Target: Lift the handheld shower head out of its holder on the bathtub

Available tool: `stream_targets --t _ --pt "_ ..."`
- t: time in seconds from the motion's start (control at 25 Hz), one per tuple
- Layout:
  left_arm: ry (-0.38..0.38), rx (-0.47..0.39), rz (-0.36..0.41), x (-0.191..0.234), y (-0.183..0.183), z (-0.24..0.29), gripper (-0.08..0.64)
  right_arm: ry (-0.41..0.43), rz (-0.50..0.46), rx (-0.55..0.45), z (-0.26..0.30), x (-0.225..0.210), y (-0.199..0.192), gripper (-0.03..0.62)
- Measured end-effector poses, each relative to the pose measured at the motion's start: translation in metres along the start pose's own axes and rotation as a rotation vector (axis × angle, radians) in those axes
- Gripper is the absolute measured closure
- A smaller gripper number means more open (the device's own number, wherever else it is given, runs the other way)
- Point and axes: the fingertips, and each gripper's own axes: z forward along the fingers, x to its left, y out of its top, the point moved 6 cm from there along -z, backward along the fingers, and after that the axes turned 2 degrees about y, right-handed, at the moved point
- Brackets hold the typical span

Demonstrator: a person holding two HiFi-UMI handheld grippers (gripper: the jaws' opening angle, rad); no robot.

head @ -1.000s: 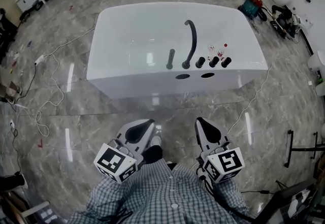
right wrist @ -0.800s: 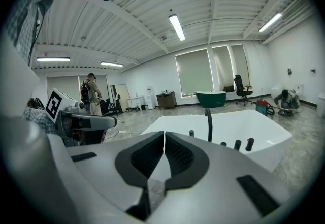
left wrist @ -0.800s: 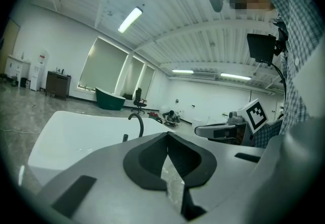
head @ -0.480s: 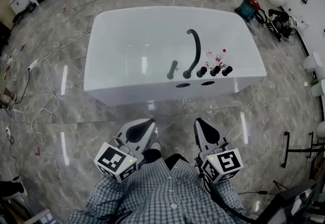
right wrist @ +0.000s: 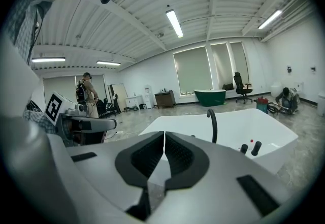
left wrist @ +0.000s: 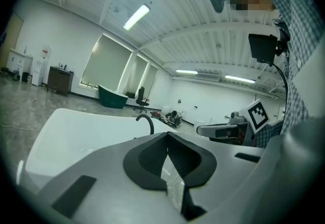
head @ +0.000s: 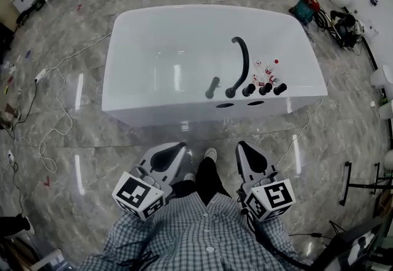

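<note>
- You hold both grippers low, just ahead of your checked shirt [head: 202, 236] and well apart from the white bathtub [head: 153, 73].
- Your left gripper [head: 167, 158] has its 2 jaws pressed together at the tips, with nothing between the pads.
- Your right gripper [head: 252, 158] is closed the same way, pads meeting and empty.
- The handheld shower head [head: 212, 87] sits in its holder on the tub's near deck. It is a short black stick leaning slightly, just left of the black gooseneck faucet [head: 241, 62].
- 3 black knobs [head: 265, 88] stand in a row to the right of the faucet's base.
- Some small red-and-white items [head: 265, 66] lie just behind the knobs, too small to tell what they are.
- 2 dark oval openings [head: 225, 105] show on the tub's front wall, under the fittings.
- Bare marble floor [head: 295, 141] lies between your grippers and the tub, and a white cable [head: 49, 122] loops across the floor on the left.
</note>
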Motion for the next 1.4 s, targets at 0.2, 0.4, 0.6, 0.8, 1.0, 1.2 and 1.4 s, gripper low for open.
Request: stream_targets --t 0.2,0.4,0.6,0.8,1.0,1.2,1.4 --pt "0.022 0.002 -0.008 0.013 0.008 0.026 0.554 0.028 0.011 0.017 0.024 -0.025 0.003 0.572" --pt "0.05 -0.024 -0.019 0.027 0.031 0.062 0.554 0.074 0.015 0.027 0.053 -0.053 0.019 0.574" --pt "0.104 -0.041 0.0 0.039 0.051 0.101 0.554 0.109 0.02 0.041 0.076 -0.09 0.033 0.574" --pt "0.143 -0.027 -0.011 0.045 0.055 0.131 0.554 0.164 -0.013 0.072 0.1 -0.119 0.039 0.574" --pt "0.174 -0.005 0.009 0.05 0.049 0.159 0.554 0.229 -0.024 0.106 0.123 -0.14 0.033 0.572" --pt "0.184 -0.016 -0.027 0.06 0.046 0.177 0.554 0.28 -0.053 0.143 0.147 -0.152 0.028 0.572" --pt "0.187 0.027 -0.041 0.067 0.034 0.181 0.554 0.291 -0.033 0.183 0.167 -0.159 0.014 0.572"
